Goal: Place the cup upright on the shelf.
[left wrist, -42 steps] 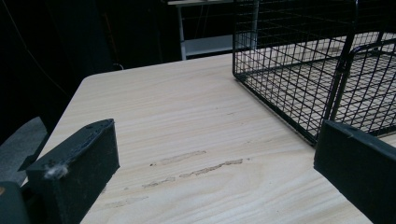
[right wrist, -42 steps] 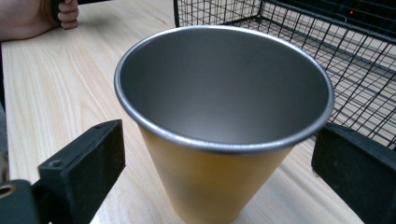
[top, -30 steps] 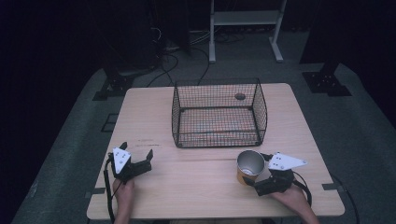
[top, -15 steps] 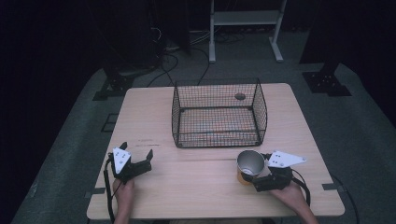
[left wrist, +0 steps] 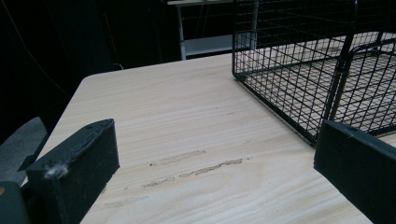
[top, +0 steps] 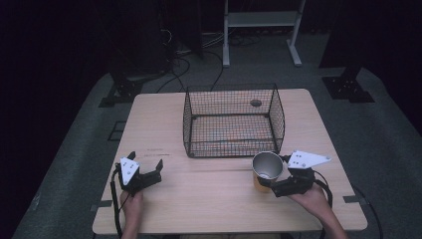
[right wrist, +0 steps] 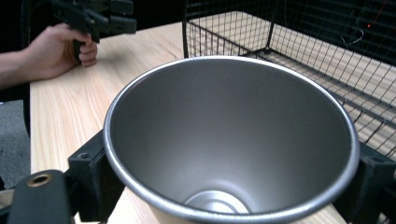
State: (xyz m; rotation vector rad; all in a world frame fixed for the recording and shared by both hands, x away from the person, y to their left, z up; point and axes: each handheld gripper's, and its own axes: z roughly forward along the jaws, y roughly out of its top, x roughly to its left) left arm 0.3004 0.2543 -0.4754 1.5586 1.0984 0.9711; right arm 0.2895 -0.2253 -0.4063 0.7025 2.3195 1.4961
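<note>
Gripping the metal cup (right wrist: 231, 140) from both sides, the right gripper (top: 275, 185) holds it upright at the near right part of the table (top: 209, 204), just in front of the wire basket (top: 233, 122), so the step in hand looks like the pick-up of the cup. The left gripper (top: 146, 167) rests at the near left with its jaws spread wide and nothing between them. Judging by the layout, the next move calls for lifting the cup above the basket's near wall and lowering it inside without catching the rim.
</note>
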